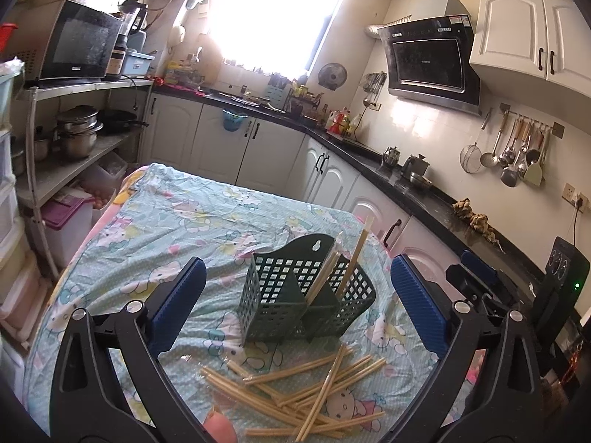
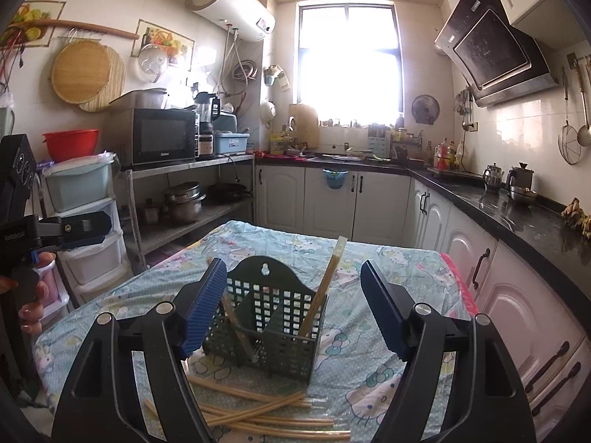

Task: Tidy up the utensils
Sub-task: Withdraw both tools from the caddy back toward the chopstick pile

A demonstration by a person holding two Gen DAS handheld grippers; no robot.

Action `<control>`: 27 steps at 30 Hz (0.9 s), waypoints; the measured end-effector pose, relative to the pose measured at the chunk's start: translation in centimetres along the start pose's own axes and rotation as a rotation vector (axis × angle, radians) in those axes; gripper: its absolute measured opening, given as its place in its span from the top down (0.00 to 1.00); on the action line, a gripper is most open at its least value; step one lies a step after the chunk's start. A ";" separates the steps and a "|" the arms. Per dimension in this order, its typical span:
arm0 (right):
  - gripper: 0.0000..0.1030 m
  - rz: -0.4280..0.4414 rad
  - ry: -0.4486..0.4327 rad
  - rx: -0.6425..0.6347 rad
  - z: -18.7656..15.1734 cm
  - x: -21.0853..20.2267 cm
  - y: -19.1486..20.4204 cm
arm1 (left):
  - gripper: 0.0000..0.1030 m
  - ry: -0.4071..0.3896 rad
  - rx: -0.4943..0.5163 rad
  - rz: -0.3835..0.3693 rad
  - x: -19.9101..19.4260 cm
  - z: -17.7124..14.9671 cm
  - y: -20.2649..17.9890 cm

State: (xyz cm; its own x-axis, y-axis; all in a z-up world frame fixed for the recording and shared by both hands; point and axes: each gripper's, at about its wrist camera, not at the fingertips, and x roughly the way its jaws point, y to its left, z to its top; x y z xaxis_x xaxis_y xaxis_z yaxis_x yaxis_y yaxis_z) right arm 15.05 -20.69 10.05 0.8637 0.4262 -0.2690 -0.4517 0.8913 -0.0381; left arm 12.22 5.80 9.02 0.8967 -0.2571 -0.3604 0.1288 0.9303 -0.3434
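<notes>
A dark green lattice utensil holder (image 1: 303,295) stands on the table, also in the right wrist view (image 2: 266,328). A few wrapped chopsticks (image 1: 347,258) stand upright in its compartments (image 2: 325,288). Several loose chopsticks (image 1: 314,384) lie in a pile in front of it (image 2: 258,409). My left gripper (image 1: 295,302) is open and empty, above the pile with the holder between its blue fingers. My right gripper (image 2: 293,306) is open and empty, with the holder between its fingers too. The right gripper's body shows at the right of the left view (image 1: 480,284).
The table has a light blue cartoon-print cloth (image 1: 166,221). A black kitchen counter (image 1: 424,192) with white cabinets runs behind and to the right. A metal shelf (image 2: 184,192) with pots and a microwave (image 2: 159,136) stands to the left.
</notes>
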 end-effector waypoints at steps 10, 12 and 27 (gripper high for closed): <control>0.29 0.030 0.041 -0.062 -1.6 -1.1 2.0 | 0.10 0.039 -0.019 0.025 -0.8 -2.1 1.0; 0.29 0.038 0.053 -0.076 -2.1 -1.2 2.4 | 0.10 0.050 -0.027 0.027 -0.8 -2.5 1.3; 0.29 0.119 0.126 -0.210 -5.6 -1.6 6.0 | 0.10 0.149 -0.034 0.050 -0.2 -5.7 2.4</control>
State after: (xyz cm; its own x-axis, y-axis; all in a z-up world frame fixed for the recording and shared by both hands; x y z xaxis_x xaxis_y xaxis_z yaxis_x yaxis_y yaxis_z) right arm 9.69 -16.84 4.84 0.7732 0.4915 -0.4008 -0.5961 0.7789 -0.1947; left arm 9.96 6.56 3.35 0.8287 -0.2494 -0.5011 0.0690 0.9340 -0.3506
